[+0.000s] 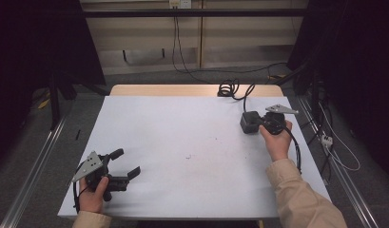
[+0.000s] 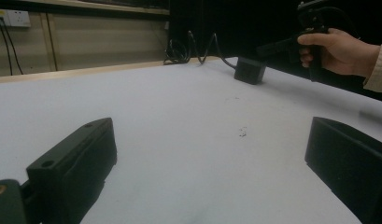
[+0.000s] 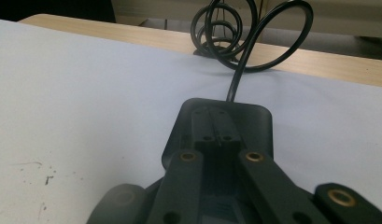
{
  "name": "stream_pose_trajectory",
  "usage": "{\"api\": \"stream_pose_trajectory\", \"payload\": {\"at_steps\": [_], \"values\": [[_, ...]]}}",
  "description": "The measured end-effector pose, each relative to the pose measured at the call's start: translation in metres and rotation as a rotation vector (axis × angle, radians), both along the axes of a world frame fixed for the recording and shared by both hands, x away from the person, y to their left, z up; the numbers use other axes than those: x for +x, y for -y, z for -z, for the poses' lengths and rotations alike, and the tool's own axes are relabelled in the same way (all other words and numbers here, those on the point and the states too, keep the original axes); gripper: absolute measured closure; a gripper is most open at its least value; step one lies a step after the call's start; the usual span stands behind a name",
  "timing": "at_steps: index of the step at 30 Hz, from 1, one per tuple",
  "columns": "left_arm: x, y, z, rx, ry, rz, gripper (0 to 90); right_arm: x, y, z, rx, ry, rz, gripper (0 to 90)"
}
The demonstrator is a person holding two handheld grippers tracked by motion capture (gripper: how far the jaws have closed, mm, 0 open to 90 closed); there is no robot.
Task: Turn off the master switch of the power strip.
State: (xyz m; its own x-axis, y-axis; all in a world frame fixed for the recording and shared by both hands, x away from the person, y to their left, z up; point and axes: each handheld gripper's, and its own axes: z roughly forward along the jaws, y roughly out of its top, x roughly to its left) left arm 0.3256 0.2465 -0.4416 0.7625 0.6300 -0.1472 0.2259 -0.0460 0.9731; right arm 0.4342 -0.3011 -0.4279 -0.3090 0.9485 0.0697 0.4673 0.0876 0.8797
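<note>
Hovering over the black power adapter (image 1: 250, 122) at the far right of the white table (image 1: 192, 142), the right gripper (image 1: 264, 121) has its two jaws drawn together, tips side by side; in the right gripper view they lie above the block's top face (image 3: 226, 116) rather than around its sides, so whether they pinch any part of it cannot be told from these pictures. The adapter sits flat on the sheet near the back edge, and its black cable (image 3: 244, 42) runs off its far end into loose coils lying on the bare wooden strip (image 1: 192, 90) beyond the white cover. The left gripper (image 1: 121, 164) rests low at the near left corner, well apart from the block, its jaws spread wide with nothing between them; the left gripper view looks across the table at the adapter (image 2: 249, 70) and the other hand (image 2: 338, 49). My reading is that the step in hand is the approach or first contact on the adapter, not yet a lift. The next move seems to call for a sure hold on the block's sides, which would mean parting the jaws first, and for minding the coiled cable, whose stiffness could drag or tip the block as it moves.
</note>
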Motion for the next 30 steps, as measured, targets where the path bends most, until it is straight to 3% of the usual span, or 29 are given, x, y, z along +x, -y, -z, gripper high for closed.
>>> {"api": "stream_pose_trajectory", "payload": {"at_steps": [1, 3, 6, 8, 13, 15, 16, 18, 30], "values": [[0.000, 0.000, 0.000, 0.001, 0.001, -0.001, 1.8, -0.002, -0.001, -0.002, 0.012, 0.005, 0.000, 80.2], [0.000, 0.000, 0.000, 0.005, -0.001, -0.002, 1.8, -0.003, -0.002, -0.003, 0.017, 0.002, 0.005, 78.7], [-0.001, -0.001, 0.000, 0.010, -0.001, 0.001, 1.8, -0.007, -0.005, -0.009, 0.049, 0.011, -0.003, 60.4], [-0.001, -0.001, 0.000, 0.009, -0.004, -0.003, 1.8, -0.009, -0.006, -0.010, 0.058, 0.011, -0.011, 58.7], [-0.002, -0.001, 0.000, 0.002, -0.001, -0.010, 1.8, -0.021, -0.008, -0.016, 0.093, 0.017, -0.036, 40.3], [-0.002, -0.001, 0.000, 0.005, -0.003, -0.010, 1.8, -0.024, -0.009, -0.016, 0.093, 0.024, -0.042, 37.4], [-0.002, -0.001, 0.000, -0.001, -0.003, -0.013, 1.8, -0.030, -0.010, -0.015, 0.095, 0.017, -0.050, 29.7], [-0.002, 0.000, 0.000, 0.000, -0.004, -0.013, 1.8, -0.032, -0.011, -0.015, 0.108, 0.000, -0.066, 27.1], [-0.003, 0.001, 0.000, 0.008, -0.004, -0.012, 1.8, -0.062, -0.024, -0.011, 0.105, 0.014, -0.179, 18.7]]}}
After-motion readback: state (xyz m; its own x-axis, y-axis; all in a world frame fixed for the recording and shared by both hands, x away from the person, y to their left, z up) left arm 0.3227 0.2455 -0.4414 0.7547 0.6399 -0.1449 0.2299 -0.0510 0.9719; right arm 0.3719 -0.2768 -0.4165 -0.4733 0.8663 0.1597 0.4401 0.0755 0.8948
